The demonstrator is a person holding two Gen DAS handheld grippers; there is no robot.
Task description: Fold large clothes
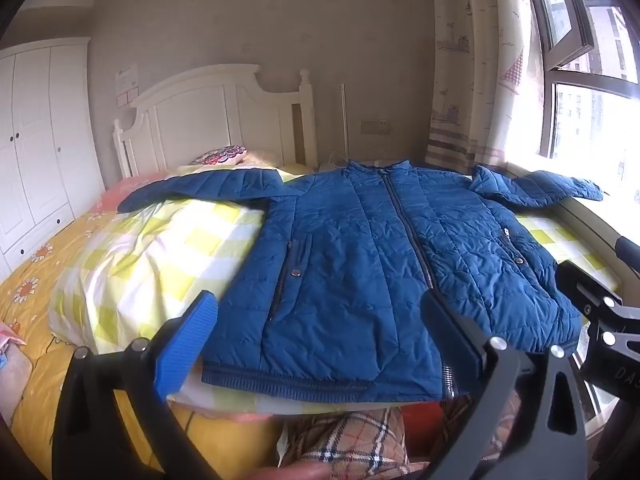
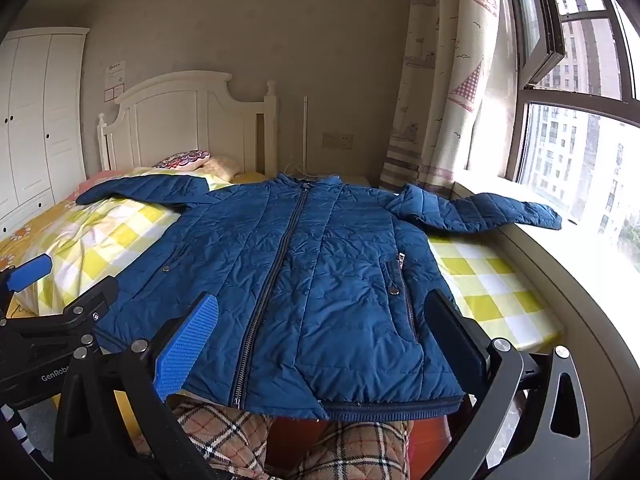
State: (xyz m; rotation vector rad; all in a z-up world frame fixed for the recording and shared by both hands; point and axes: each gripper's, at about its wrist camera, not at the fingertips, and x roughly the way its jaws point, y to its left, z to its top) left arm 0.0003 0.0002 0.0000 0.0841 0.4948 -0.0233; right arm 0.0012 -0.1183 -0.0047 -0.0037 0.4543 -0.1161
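Leftmost, a white wardrobe (image 1: 36,140) against the wall, then a white headboard (image 1: 208,116) with a patterned pillow (image 1: 224,156) at its foot. Nearer, an orange flowered sheet (image 1: 36,280) under a yellow-and-white checked quilt (image 1: 160,256).

Across the quilt, spread flat and front up, a blue quilted jacket (image 1: 360,264), zipped to the collar, collar toward the headboard, ribbed hem toward the cameras. One sleeve (image 1: 200,188) stretched out over the quilt toward the wardrobe side; the other sleeve (image 2: 480,212) reaching onto the window ledge (image 2: 580,280).

Just before the hem, left gripper (image 1: 320,336) hovering with jaws spread wide, blue-padded finger (image 1: 184,348) over the quilt's near edge, nothing between. Right gripper (image 2: 324,340) likewise released, poised over the hem beside the zip, touching no cloth as far as can be told. Each gripper partly visible at the edge of the other's view.

Below the hem, plaid-trousered legs (image 2: 352,448).

Further right, a sailboat-print curtain (image 2: 440,80), then the window (image 2: 580,140) with tower blocks outside.
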